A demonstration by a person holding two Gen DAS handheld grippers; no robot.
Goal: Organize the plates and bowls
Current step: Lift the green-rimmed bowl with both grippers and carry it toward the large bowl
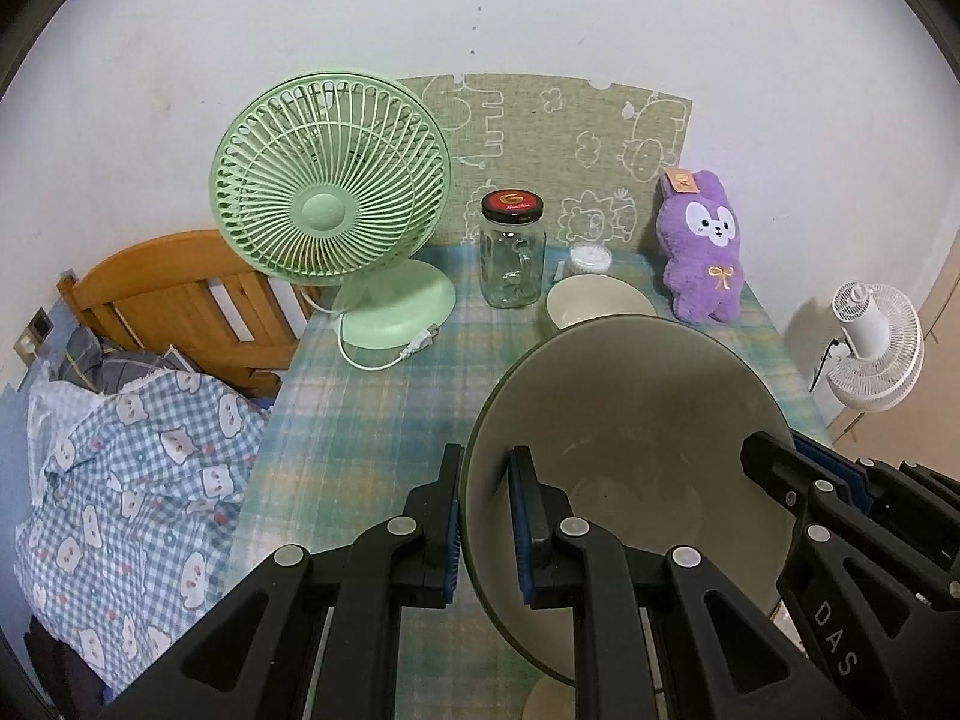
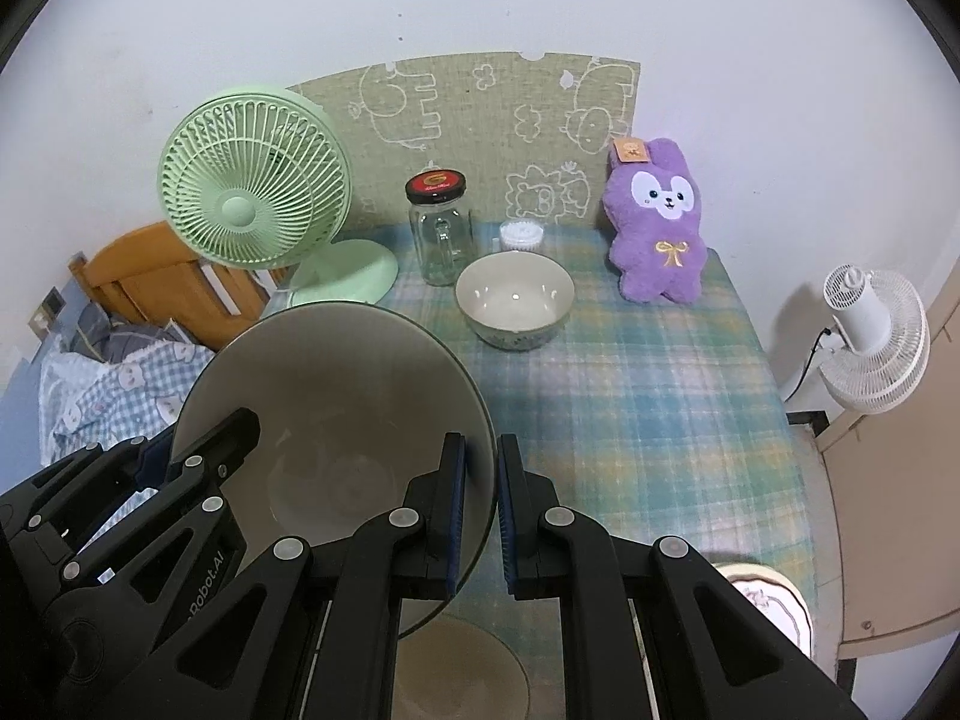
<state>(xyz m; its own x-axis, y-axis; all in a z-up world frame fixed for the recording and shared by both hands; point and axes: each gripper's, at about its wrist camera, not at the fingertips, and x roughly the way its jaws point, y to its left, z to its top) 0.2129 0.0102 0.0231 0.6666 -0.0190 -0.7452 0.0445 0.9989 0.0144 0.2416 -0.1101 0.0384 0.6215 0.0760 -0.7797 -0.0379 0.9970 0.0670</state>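
The left wrist view showed the left gripper (image 1: 487,516) pinched tight on the left rim of a big bowl (image 1: 630,420), held up over the checked table (image 1: 372,408). The right gripper (image 2: 477,510) was clamped on the bowl's other rim. A small bowl (image 2: 515,300) sat near a glass jar (image 2: 438,234) and a purple bunny (image 2: 657,222).

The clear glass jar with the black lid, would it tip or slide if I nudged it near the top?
The clear glass jar with the black lid stands tall and narrow, so a high nudge probably tips it. It looks empty, likely light. The checked cloth may resist sliding.
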